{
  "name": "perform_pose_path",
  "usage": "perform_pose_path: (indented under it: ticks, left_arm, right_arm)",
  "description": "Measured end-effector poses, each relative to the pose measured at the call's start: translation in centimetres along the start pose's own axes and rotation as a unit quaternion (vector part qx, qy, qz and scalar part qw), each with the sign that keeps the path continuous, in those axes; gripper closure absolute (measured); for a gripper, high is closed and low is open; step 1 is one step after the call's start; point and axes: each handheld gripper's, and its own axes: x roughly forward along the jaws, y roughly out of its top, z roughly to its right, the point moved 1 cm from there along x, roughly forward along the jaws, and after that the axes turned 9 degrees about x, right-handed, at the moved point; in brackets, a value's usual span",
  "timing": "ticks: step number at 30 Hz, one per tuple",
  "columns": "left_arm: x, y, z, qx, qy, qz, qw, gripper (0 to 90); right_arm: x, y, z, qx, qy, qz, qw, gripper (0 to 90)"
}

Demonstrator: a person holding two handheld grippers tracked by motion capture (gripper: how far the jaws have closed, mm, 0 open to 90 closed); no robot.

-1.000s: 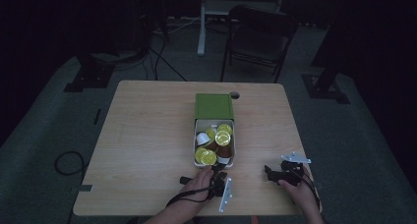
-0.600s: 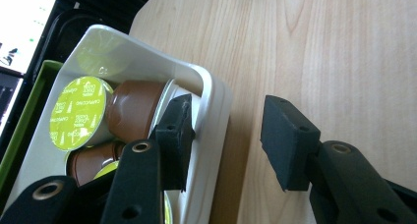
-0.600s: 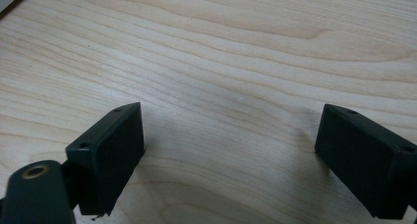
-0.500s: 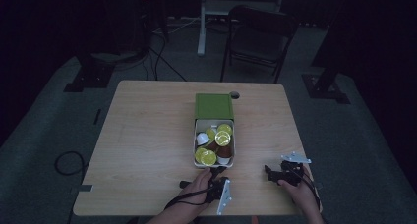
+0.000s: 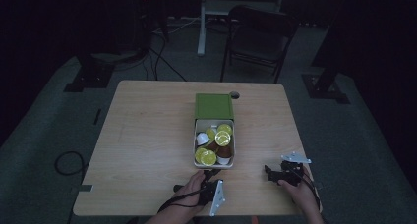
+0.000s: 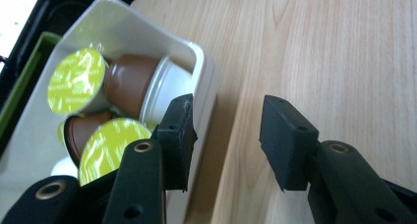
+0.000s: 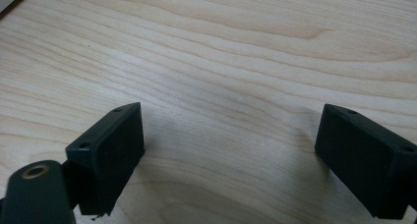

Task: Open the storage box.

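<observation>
The left gripper [image 5: 209, 177] has crept forward over the last second, from the table's near edge up to the near end of the white tray [image 5: 195, 135], while the right gripper [image 5: 271, 173] has hardly stirred and sits off to the right on bare wood. From the left gripper view, the jaws stand apart with nothing between them, one jaw against the tray's near corner [image 6: 204, 69] and the other out over the table [image 6: 344, 62]. Inside the tray lie the coffee capsules [image 5: 216, 143], some showing lime-green foil lids [image 6: 76, 81], one brown-bodied capsule [image 6: 133, 81] lying on its side just beyond the jaw. Behind the tray, touching its far end, sits the green lid [image 5: 214, 106]. The right gripper's jaws are spread wide over nothing but wood grain. To my eye the approach means a pick is coming: the left tool looks set on a capsule or the tray's rim, I cannot tell which.
</observation>
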Motion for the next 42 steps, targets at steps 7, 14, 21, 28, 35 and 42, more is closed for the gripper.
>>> perform_pose_path:
  ticks: [7,14,21,28,35,42]
  left_arm:
    - [-0.8,-0.9,-0.1,-0.03,-0.007,0.001,0.9995,57.4]
    - [-1.5,-2.2,0.1,-0.052,-0.016,-0.011,0.9984,58.3]
    - [-2.1,-3.5,-0.1,-0.078,-0.021,-0.02,0.9965,58.3]
    - [-2.7,-5.0,-0.2,-0.102,-0.017,-0.032,0.9941,58.3]
    - [-3.3,-6.6,-0.4,-0.126,-0.01,-0.048,0.9909,58.3]
    - [-4.2,-8.7,-0.7,-0.16,-0.002,-0.06,0.9853,58.3]
  right_arm:
    - [0.0,0.0,0.0,0.0,0.0,0.0,1.0,10.8]
    - [0.0,0.0,0.0,0.0,0.0,0.0,1.0,10.8]
    - [0.0,0.0,0.0,0.0,0.0,0.0,1.0,10.8]
    - [0.0,0.0,0.0,0.0,0.0,0.0,1.0,10.8]
    - [0.0,0.0,0.0,0.001,0.0,0.0,1.0,10.8]
    - [0.0,0.0,0.0,0.0,0.0,0.0,1.0,10.8]
